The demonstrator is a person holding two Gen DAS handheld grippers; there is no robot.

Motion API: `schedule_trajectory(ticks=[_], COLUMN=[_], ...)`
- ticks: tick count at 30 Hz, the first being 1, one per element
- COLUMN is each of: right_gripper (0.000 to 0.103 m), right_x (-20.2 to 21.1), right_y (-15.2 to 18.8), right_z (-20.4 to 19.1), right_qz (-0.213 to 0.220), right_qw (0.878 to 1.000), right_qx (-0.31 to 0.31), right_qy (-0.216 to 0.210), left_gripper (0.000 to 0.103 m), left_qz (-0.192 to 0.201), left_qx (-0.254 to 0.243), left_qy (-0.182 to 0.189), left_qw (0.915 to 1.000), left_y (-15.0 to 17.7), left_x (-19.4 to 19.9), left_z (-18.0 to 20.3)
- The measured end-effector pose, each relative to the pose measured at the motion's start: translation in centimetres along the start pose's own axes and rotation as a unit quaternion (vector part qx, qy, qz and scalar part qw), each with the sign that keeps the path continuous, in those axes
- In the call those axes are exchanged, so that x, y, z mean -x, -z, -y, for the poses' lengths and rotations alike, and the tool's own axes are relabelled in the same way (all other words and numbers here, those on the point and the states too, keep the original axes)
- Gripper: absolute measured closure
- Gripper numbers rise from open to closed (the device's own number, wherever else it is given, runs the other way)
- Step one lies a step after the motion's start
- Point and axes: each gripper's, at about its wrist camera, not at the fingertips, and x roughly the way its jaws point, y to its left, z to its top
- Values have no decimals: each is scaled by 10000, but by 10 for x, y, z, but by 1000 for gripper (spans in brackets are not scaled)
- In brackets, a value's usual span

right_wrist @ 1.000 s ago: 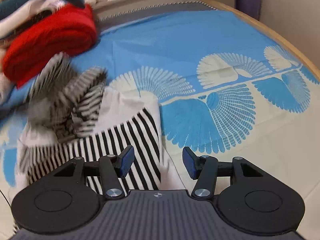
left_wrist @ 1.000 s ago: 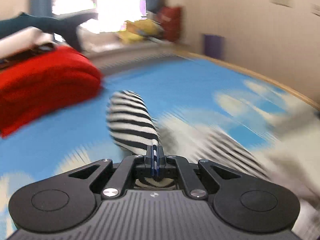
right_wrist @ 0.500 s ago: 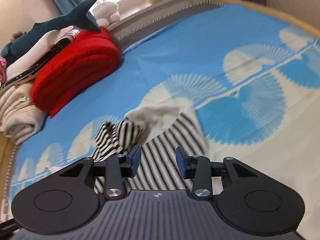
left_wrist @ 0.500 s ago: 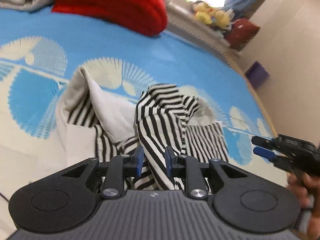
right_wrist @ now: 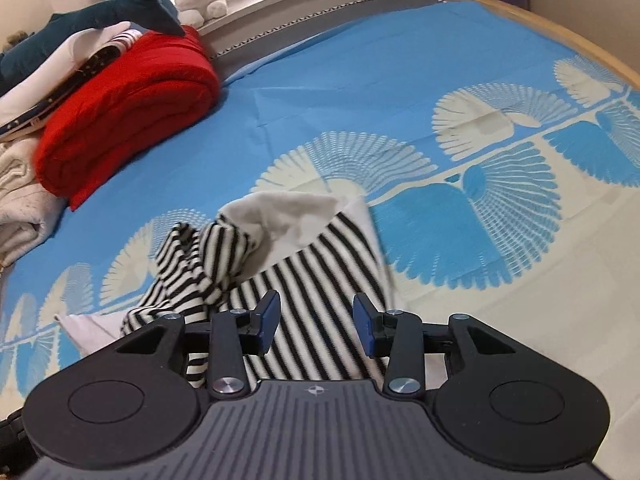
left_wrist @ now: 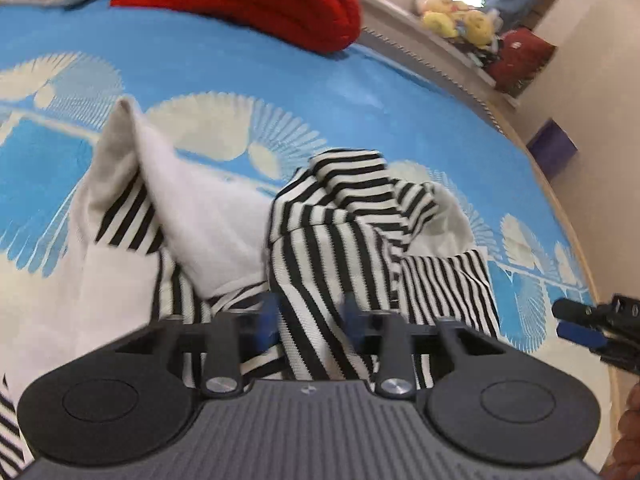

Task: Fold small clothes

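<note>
A small black-and-white striped garment (left_wrist: 320,248) lies rumpled on the blue patterned bedspread (left_wrist: 360,100), with its pale inner side turned up in places. My left gripper (left_wrist: 310,316) hovers low over it. Its jaws are closing, with a striped fold running between the blurred blue pads and no clear squeeze showing. My right gripper (right_wrist: 316,322) is open above the garment's (right_wrist: 312,280) flat striped panel, nothing pinched between its pads. It also shows at the right edge of the left wrist view, right gripper (left_wrist: 558,319).
A folded red blanket (right_wrist: 128,108) and pale folded clothes (right_wrist: 20,200) sit at the bed's far left, a shark plush (right_wrist: 100,20) on top. Plush toys (left_wrist: 456,20) line the sill. The wooden bed edge (right_wrist: 560,28) curves on the right. A hand (left_wrist: 630,420) shows there.
The left gripper, shut on a lifted striped sleeve a second ago, rolled, came down and let its jaws part. The sleeve now lies bunched on the garment. The right jaws narrowed slightly.
</note>
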Motion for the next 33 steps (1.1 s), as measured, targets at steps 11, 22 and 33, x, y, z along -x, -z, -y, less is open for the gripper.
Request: schedule_trajectory(ticks=[11,22,33], right_gripper=[59,47,93], right_x=[9,-21,-41], right_y=[-10,8,21], right_z=[9,4,11], right_qz=[228,-601,-757], right_qw=[9994,9949,9920], right_qx=[-207,-712,-1006], right_qy=[-136,-374,-106], left_gripper=[100,59,101], left_qz=[-690,-985,-1429], left_qx=[-3601,-548,1005], left_qy=[2341,772,333], left_qw=[9004,9906,9841], left_y=[49,8,26], left_x=[68,39,4], left_z=[68,-20,-41])
